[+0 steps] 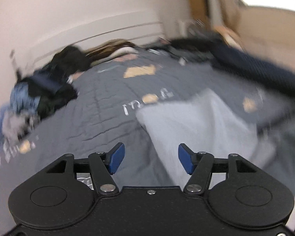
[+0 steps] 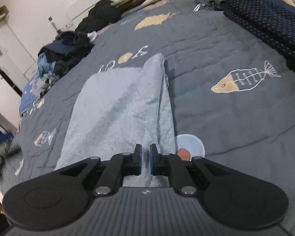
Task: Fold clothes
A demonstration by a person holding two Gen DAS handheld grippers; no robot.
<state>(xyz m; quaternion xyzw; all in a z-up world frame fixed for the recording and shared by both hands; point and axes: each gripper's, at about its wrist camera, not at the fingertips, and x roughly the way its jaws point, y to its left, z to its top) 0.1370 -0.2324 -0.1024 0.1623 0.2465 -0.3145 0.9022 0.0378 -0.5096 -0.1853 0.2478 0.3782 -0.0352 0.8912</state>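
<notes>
While left tool gapes, quilt flanks towel.

grey quilt w/ fish-skeleton print — dotted navy blanket at far right.

1. My left gripper: matte black body with two round raised housings, smooth top plate, one small silver screw at centre.
2. Its fingers carry blue pads on black link arms pinned with silver pivot discs and small screws.
3. My right gripper: the same black twin-housing shape, but with a ribbed grey top plate bearing a small round emblem.
4. Its black fingers show blue pad edges and silver pivot discs.
</notes>
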